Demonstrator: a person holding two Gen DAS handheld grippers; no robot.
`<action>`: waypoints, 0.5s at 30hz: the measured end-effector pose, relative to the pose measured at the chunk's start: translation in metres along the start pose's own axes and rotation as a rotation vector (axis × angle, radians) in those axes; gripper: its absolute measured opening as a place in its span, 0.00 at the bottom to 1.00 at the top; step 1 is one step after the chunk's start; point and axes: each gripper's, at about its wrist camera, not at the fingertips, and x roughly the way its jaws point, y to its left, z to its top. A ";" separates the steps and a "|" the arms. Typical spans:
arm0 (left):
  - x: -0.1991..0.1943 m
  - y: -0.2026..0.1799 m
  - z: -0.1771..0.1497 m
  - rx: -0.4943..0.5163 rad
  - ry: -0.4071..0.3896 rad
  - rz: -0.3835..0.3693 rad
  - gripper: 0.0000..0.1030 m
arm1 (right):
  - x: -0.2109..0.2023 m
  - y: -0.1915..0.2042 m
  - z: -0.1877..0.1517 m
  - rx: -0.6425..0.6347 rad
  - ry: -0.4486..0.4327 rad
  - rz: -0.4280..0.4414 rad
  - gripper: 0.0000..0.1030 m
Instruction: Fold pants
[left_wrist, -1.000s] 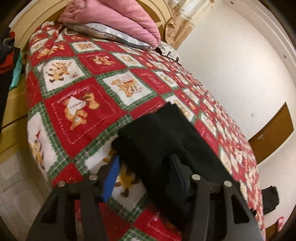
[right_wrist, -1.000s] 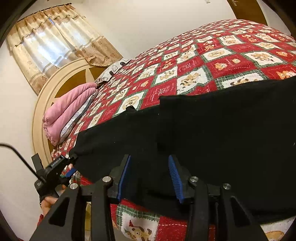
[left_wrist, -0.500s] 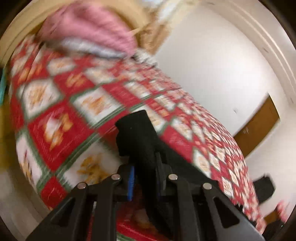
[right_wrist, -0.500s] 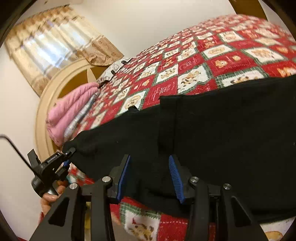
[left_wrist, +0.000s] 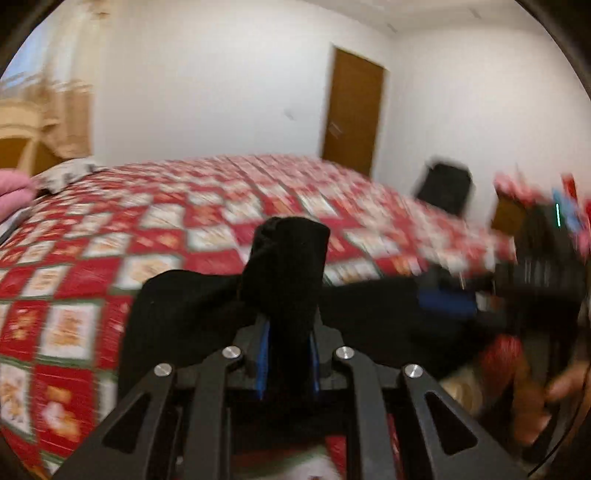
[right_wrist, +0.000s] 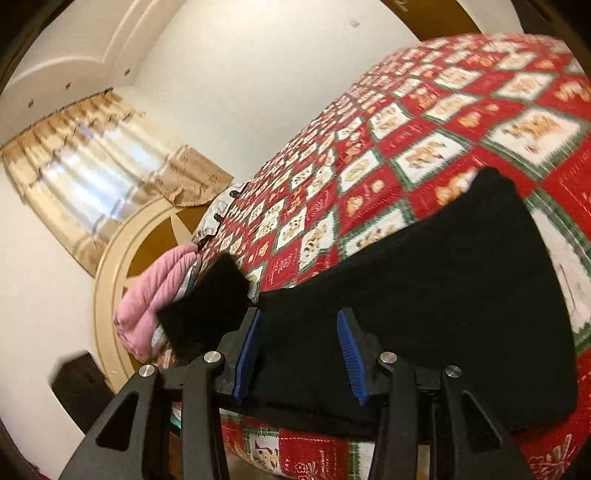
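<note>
Pants (left_wrist: 288, 269) end pinched tight in the left gripper (left_wrist: 286, 363), raised off the quilted bed (left_wrist: 110, 236) (that view is blurred); further right, the rest lies flat by the near edge, the right gripper (right_wrist: 301, 354) spread wide above the cloth, gripping nothing. Folding looks barely begun, I'd say.

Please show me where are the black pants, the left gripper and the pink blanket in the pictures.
black pants (right_wrist: 424, 295), right wrist view, on the flat cloth lying on the bed.
left gripper (left_wrist: 287, 360), left wrist view, midway between its blue pads.
pink blanket (right_wrist: 155, 295), right wrist view, on its folded side.
</note>
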 end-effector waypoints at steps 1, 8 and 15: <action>0.007 -0.008 -0.008 0.033 0.027 0.012 0.17 | 0.002 -0.003 0.000 0.013 0.007 0.001 0.43; 0.008 -0.015 -0.022 0.118 0.034 0.073 0.17 | 0.021 0.004 0.002 0.024 0.079 0.093 0.48; 0.013 -0.031 -0.031 0.182 0.030 0.105 0.18 | 0.059 0.033 0.029 -0.016 0.161 0.158 0.69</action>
